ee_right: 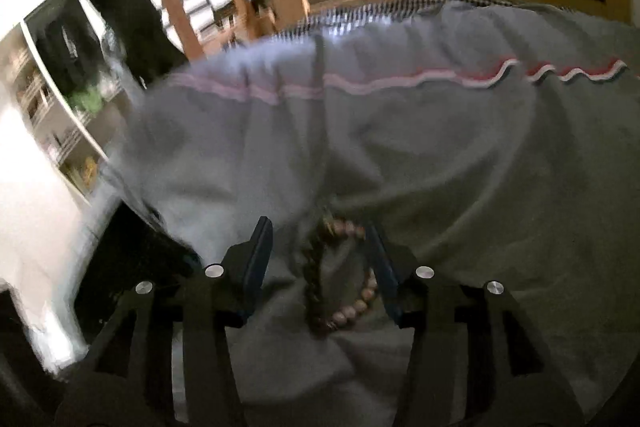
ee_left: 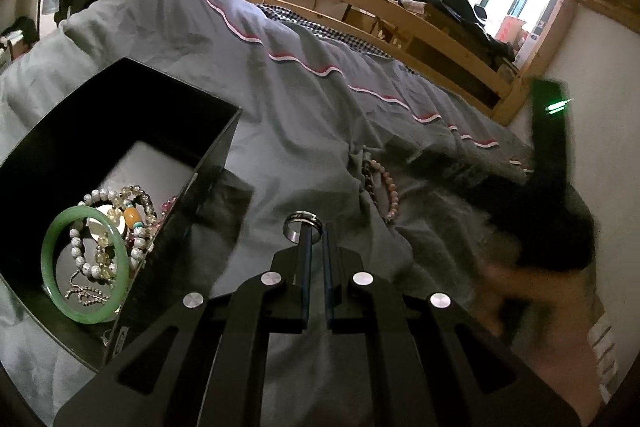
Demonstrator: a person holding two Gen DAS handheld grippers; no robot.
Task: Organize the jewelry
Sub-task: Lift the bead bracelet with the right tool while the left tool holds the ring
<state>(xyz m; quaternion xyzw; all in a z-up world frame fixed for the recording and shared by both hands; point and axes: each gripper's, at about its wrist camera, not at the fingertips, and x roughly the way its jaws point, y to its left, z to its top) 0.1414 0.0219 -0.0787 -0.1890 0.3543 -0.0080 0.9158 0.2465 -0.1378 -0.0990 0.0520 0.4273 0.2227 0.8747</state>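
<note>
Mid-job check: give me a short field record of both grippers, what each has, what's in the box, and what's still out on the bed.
left gripper: shut on the metal ring, above the grey duvet
right gripper: open, straddling the pink bead bracelet
black box: holds the green bangle, bead bracelets and a thin chain
still on bed: pink bead bracelet, with a darker bead strand beside it
right view: blurred
</note>
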